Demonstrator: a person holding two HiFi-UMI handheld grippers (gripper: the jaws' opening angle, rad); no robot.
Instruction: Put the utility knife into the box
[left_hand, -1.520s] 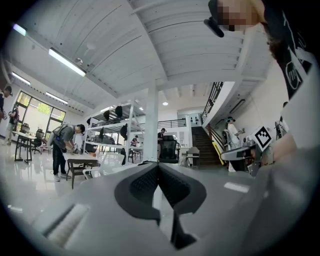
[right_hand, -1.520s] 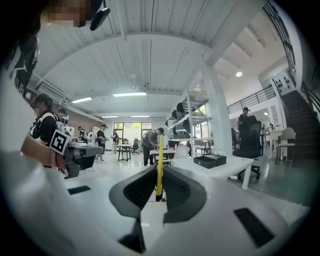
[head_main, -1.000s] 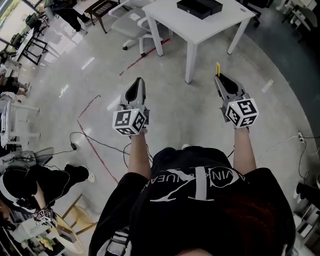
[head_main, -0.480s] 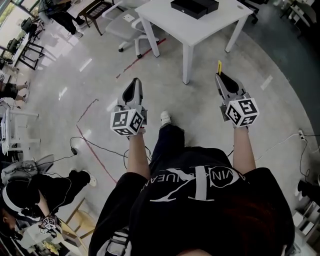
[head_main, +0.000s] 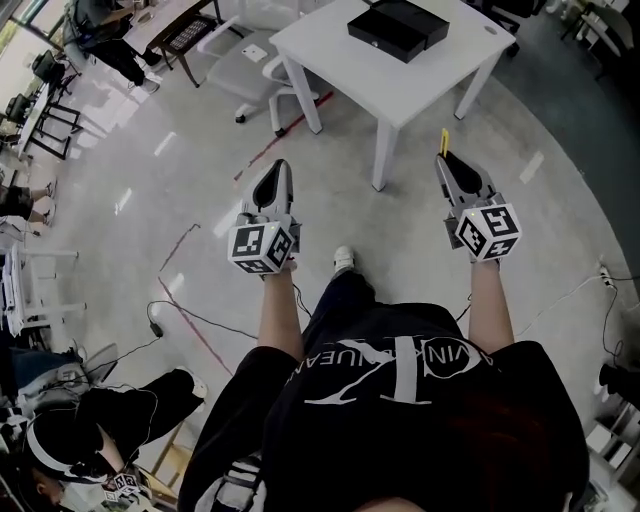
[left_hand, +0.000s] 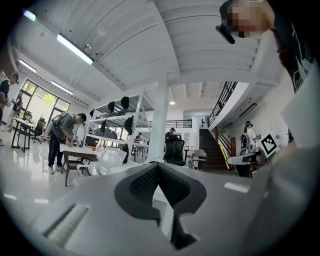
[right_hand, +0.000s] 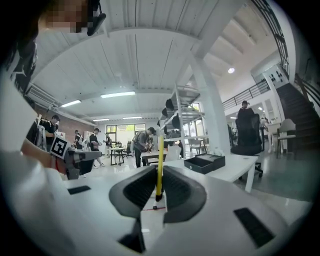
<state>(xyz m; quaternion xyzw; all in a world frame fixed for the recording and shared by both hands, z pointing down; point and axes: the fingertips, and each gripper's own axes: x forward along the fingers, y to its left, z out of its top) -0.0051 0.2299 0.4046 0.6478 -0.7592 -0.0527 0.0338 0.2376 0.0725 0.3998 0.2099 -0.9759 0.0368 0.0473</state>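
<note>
The right gripper (head_main: 447, 160) is clenched on a thin yellow utility knife (head_main: 443, 141); in the right gripper view the knife stands pinched between the two dark ribbed pads, its length sticking out past the jaw tips. The left gripper (head_main: 277, 168) is closed with its jaws pressed together and nothing between them. Both grippers are held out in front of the person in the black printed T-shirt (head_main: 390, 400), side by side and well apart, above the glossy grey floor (head_main: 200, 150). The low black rectangular box (head_main: 397, 27) lies on the white square table (head_main: 440, 70) ahead of the person, so the knife is well apart from it, out in the air short of the table's near edge. A white office chair (head_main: 250, 50) stands to the left of the table. A red tape line (head_main: 190, 300) and dark cables (head_main: 215, 322) run across the floor near the person's white shoe (head_main: 343, 260).
</note>
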